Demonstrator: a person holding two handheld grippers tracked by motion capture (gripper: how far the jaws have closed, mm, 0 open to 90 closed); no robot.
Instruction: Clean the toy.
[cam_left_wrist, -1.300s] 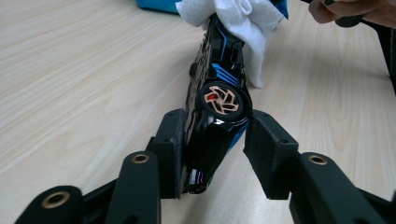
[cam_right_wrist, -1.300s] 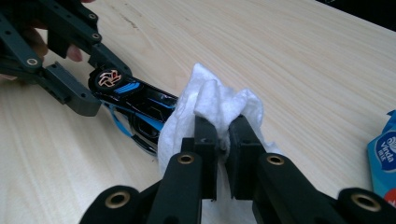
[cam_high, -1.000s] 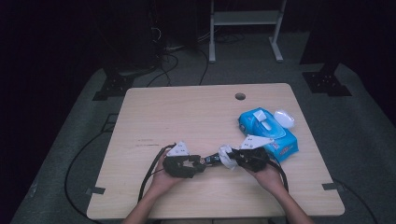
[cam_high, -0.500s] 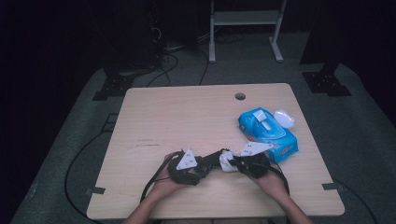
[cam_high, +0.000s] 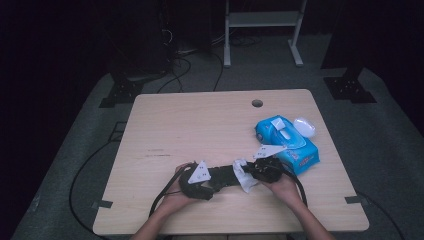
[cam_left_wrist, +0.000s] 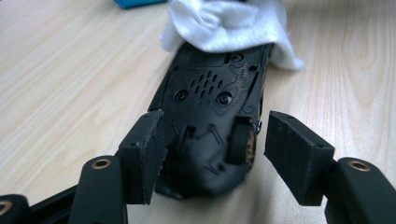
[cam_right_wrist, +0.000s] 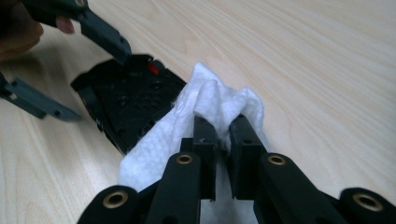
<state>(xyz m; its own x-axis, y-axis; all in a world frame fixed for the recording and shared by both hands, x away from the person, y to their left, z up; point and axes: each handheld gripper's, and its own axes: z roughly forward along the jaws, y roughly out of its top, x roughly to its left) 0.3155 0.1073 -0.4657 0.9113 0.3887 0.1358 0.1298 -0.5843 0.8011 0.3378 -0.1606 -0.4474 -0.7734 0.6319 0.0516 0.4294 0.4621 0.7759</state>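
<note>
the left gripper (cam_left_wrist: 212, 154) has just been opening, fingers (cam_left_wrist: 142, 156) now apart around the black device (cam_left_wrist: 210, 98) (released); right gripper (cam_right_wrist: 223, 144) fingers clamp the white wipe (cam_right_wrist: 205, 105), ready to rub it.

No legible txt, labels or nos. anywhere.

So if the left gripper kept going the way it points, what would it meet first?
The black device already lying between its open jaws; past that, the white wipe draped over the device's far end.
</note>
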